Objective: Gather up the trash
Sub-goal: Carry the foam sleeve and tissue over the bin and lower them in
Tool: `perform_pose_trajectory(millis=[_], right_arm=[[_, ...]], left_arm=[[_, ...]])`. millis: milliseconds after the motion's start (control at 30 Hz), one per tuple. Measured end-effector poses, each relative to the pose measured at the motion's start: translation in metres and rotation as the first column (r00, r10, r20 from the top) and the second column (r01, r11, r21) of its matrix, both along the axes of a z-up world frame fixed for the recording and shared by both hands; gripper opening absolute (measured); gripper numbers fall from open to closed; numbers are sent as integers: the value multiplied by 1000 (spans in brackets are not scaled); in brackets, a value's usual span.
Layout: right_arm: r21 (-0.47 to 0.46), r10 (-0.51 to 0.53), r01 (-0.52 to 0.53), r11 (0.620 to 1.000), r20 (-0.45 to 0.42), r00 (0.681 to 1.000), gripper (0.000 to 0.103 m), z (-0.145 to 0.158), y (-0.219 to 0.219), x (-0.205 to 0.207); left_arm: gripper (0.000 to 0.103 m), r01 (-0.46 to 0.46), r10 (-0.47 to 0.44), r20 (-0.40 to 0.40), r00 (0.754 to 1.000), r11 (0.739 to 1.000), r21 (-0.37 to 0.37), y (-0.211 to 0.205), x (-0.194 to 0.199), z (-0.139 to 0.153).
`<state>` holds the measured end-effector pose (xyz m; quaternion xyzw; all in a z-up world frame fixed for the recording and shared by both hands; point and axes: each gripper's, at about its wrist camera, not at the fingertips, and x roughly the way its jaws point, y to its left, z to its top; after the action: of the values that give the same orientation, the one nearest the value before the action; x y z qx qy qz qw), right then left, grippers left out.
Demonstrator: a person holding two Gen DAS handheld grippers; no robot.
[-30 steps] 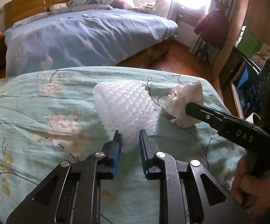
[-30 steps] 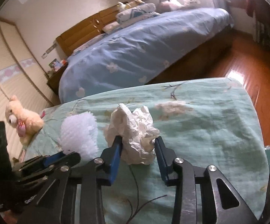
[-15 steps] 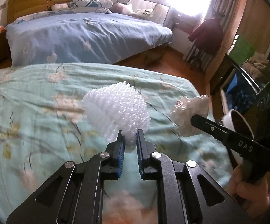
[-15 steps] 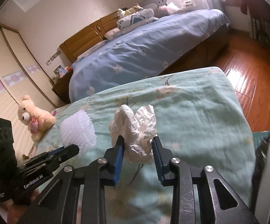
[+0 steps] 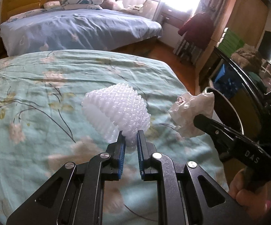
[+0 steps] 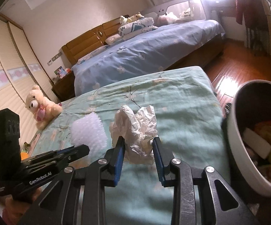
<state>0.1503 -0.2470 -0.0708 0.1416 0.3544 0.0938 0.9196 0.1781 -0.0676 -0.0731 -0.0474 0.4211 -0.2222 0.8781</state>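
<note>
My left gripper [image 5: 130,135] is shut on the lower edge of a white foam fruit net [image 5: 116,110] and holds it up above the teal floral bedspread [image 5: 41,97]. My right gripper [image 6: 138,143] is shut on a crumpled white paper wad [image 6: 137,129], also lifted off the bed. In the left wrist view the paper wad [image 5: 191,116] hangs to the right with the right gripper [image 5: 198,119] behind it. In the right wrist view the foam net [image 6: 88,131] and the left gripper [image 6: 84,149] are at the left. A white-rimmed trash bin [image 6: 236,131] holding rubbish stands at the right.
A teddy bear [image 6: 40,108] sits on the near bed's left side. A second bed with a blue cover [image 5: 75,30] lies beyond, across a strip of wooden floor [image 6: 234,71]. Dark furniture and clutter [image 5: 248,60] stand on the right. A hand [image 5: 248,193] grips the right handle.
Both grippers have moved toward the bed's right edge, carrying the net and the paper. The trash bin has come into view at the right. The left jaws tightened on the net.
</note>
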Motion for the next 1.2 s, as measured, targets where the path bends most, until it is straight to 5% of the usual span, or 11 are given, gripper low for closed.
perform_pose_trajectory(millis=[533, 1200], right_arm=[[5, -66, 66, 998, 35, 997, 30, 7, -24, -61], [2, -125, 125, 992, 81, 989, 30, 16, -46, -90]], left_arm=[[11, 79, -82, 62, 995, 996, 48, -37, -44, 16], [11, 147, -154, 82, 985, 985, 87, -70, -55, 20]])
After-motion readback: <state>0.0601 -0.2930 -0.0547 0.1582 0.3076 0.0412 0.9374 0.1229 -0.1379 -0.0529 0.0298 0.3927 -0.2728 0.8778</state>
